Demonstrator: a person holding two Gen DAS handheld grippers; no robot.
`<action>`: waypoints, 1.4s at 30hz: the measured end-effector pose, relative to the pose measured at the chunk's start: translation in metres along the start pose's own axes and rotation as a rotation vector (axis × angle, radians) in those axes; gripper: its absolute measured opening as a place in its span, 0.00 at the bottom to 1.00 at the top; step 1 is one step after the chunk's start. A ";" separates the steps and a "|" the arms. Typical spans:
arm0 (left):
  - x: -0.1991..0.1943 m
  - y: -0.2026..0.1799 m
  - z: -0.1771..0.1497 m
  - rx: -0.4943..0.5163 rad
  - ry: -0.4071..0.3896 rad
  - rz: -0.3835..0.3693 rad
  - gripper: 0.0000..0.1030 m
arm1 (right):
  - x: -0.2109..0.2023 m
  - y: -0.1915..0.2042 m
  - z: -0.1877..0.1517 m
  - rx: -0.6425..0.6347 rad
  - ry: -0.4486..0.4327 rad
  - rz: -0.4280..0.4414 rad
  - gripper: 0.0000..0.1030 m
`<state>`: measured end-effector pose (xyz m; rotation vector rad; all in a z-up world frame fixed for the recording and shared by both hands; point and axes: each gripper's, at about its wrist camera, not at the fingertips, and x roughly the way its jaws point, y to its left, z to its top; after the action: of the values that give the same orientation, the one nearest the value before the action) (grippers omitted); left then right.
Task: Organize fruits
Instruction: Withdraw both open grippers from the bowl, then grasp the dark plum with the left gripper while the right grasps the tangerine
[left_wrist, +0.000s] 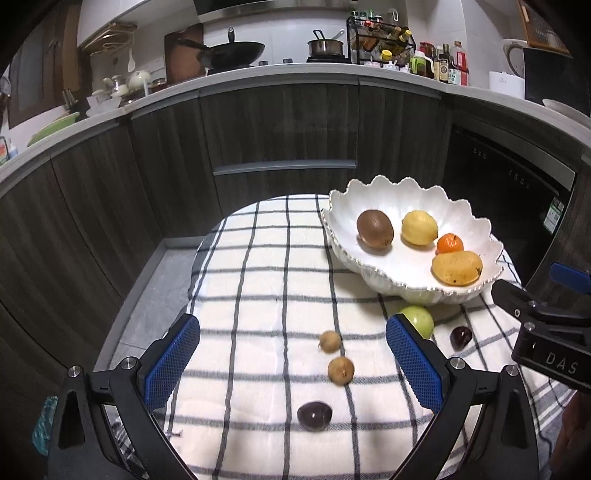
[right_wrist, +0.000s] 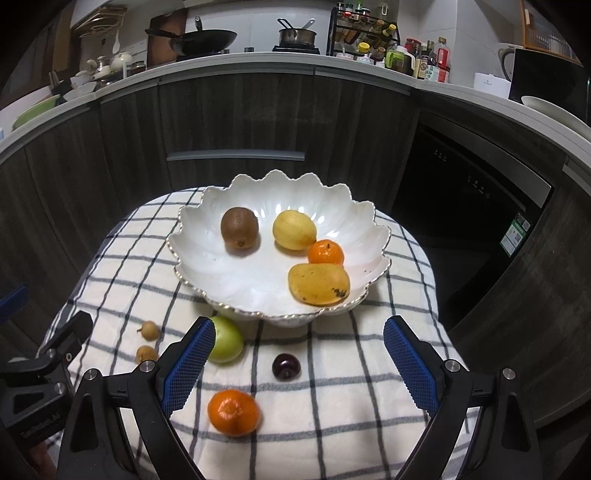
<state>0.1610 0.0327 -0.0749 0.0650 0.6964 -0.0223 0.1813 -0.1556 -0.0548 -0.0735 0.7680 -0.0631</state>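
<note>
A white scalloped bowl (right_wrist: 207, 254) (left_wrist: 340, 206) holds a kiwi (right_wrist: 239, 230), a lemon (right_wrist: 294, 229), a tangerine (right_wrist: 325, 253) and a mango (right_wrist: 318, 283). On the checked cloth (right_wrist: 332, 369) lie a green apple (right_wrist: 226, 345), a dark plum (right_wrist: 286, 366), a tangerine (right_wrist: 233, 412) and two longans (right_wrist: 149, 329) (right_wrist: 146, 354). The left wrist view shows the longans (left_wrist: 330, 341) (left_wrist: 340, 370), a second dark plum (left_wrist: 314, 415) and the apple (left_wrist: 419, 320). My left gripper (left_wrist: 293, 363) is open over the longans. My right gripper (right_wrist: 299, 365) is open over the plum.
The cloth covers a small round table (left_wrist: 236, 229) in front of dark kitchen cabinets (left_wrist: 280, 122). A black oven (right_wrist: 472, 206) stands at the right. The counter behind carries a wok (left_wrist: 232, 50), a pot (left_wrist: 325, 46) and bottles (left_wrist: 447, 64).
</note>
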 end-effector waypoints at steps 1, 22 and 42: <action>0.000 0.000 -0.003 0.006 0.002 0.006 1.00 | -0.001 0.001 -0.001 -0.003 -0.001 0.000 0.91; 0.024 0.001 -0.040 0.026 0.098 -0.009 0.99 | 0.020 0.015 -0.040 -0.024 0.088 0.025 0.91; 0.056 -0.010 -0.063 0.031 0.232 -0.059 0.61 | 0.041 0.011 -0.064 0.005 0.153 0.046 0.91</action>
<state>0.1629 0.0270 -0.1593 0.0777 0.9295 -0.0837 0.1662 -0.1510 -0.1297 -0.0464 0.9222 -0.0272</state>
